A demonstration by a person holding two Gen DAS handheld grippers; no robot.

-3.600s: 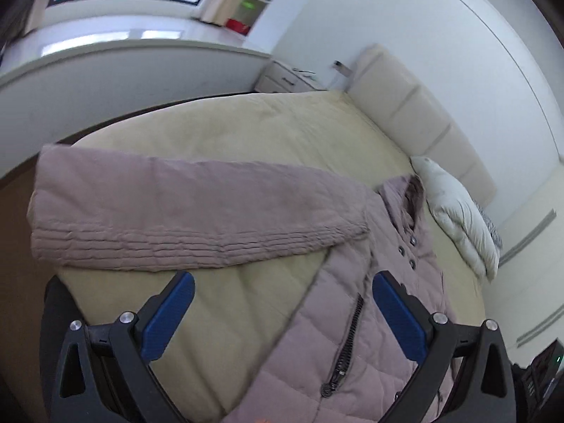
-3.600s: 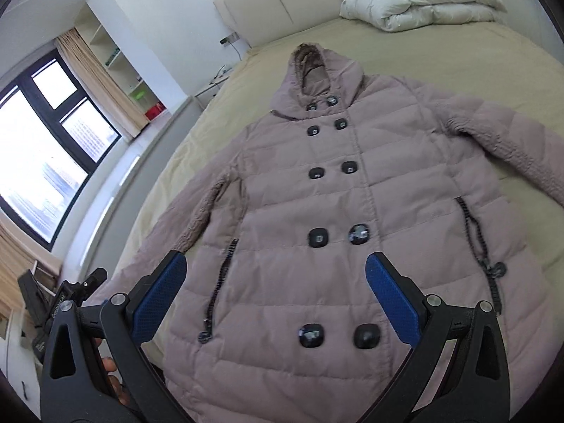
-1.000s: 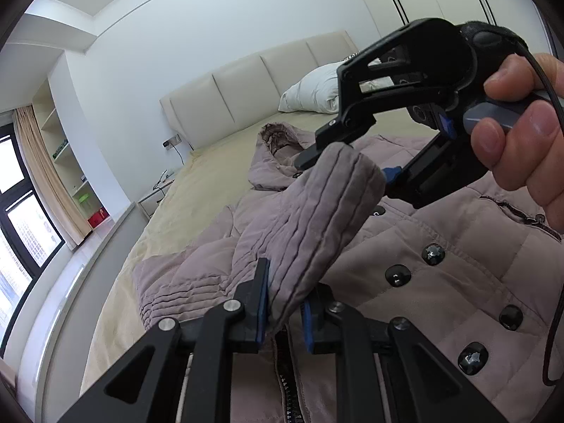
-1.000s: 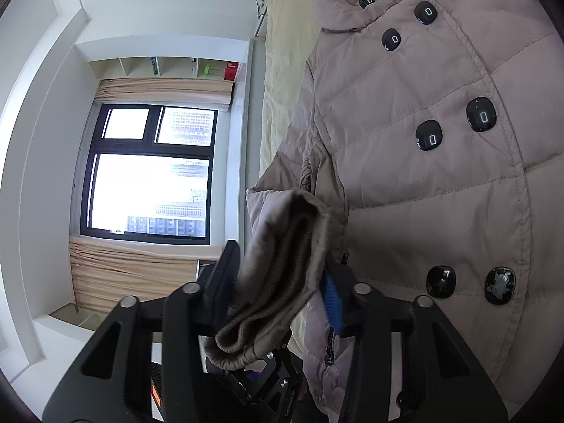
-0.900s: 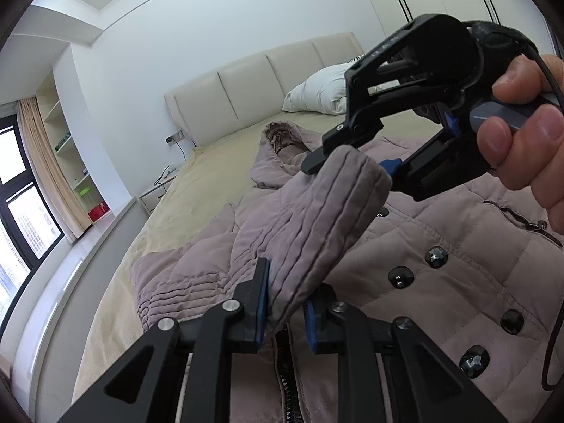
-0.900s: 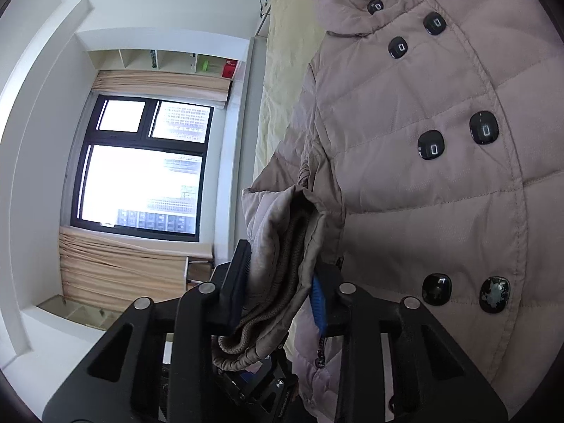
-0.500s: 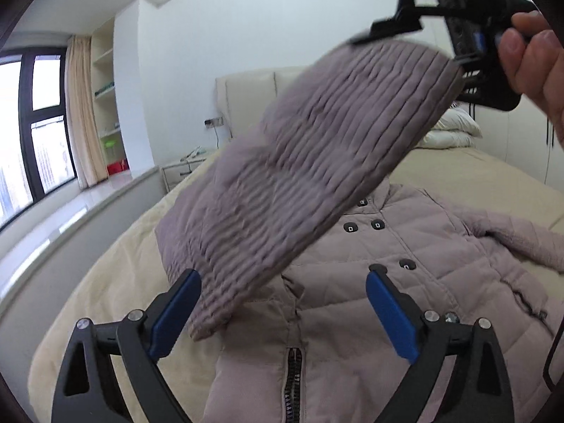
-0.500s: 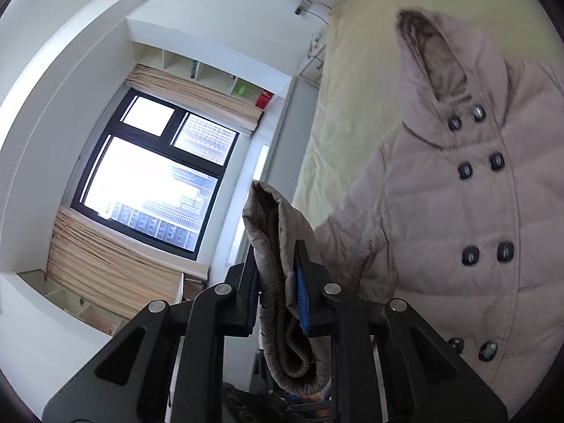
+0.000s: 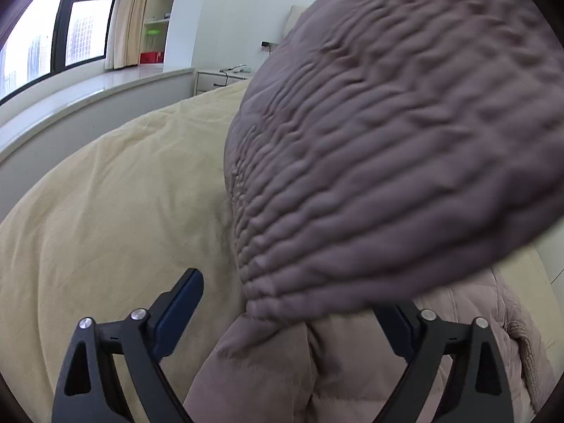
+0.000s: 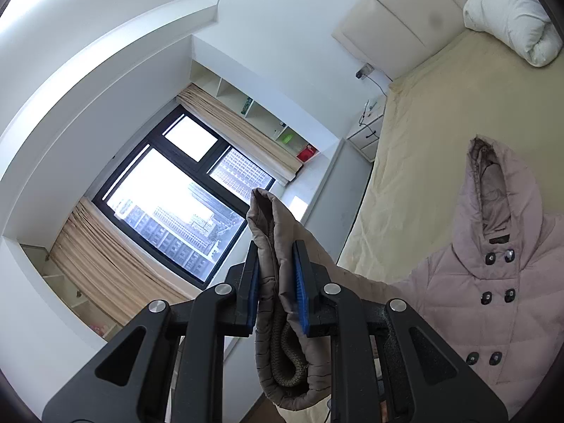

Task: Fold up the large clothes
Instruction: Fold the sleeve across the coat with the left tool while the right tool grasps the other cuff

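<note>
A mauve quilted hooded coat [image 10: 493, 282] lies button side up on the yellow bed [image 10: 423, 112]. My right gripper [image 10: 276, 282] is shut on the cuff of the coat's sleeve [image 10: 271, 246] and holds it up in the air. In the left wrist view the lifted ribbed sleeve [image 9: 387, 141] hangs close over the camera and fills the upper right. My left gripper [image 9: 292, 303] is open and empty, low over the coat body [image 9: 282, 370] at the bed's edge. Its right finger is partly hidden by the sleeve.
A white pillow [image 10: 511, 14] lies by the padded headboard [image 10: 394, 17]. A white nightstand [image 9: 218, 79] stands beside the bed. A window ledge [image 9: 88, 95] and a large window [image 10: 176, 197] with curtains run along the left side.
My left gripper has let go of the sleeve and opened wide. My right gripper has lifted the cuff higher, and the sleeve now hangs over the left camera.
</note>
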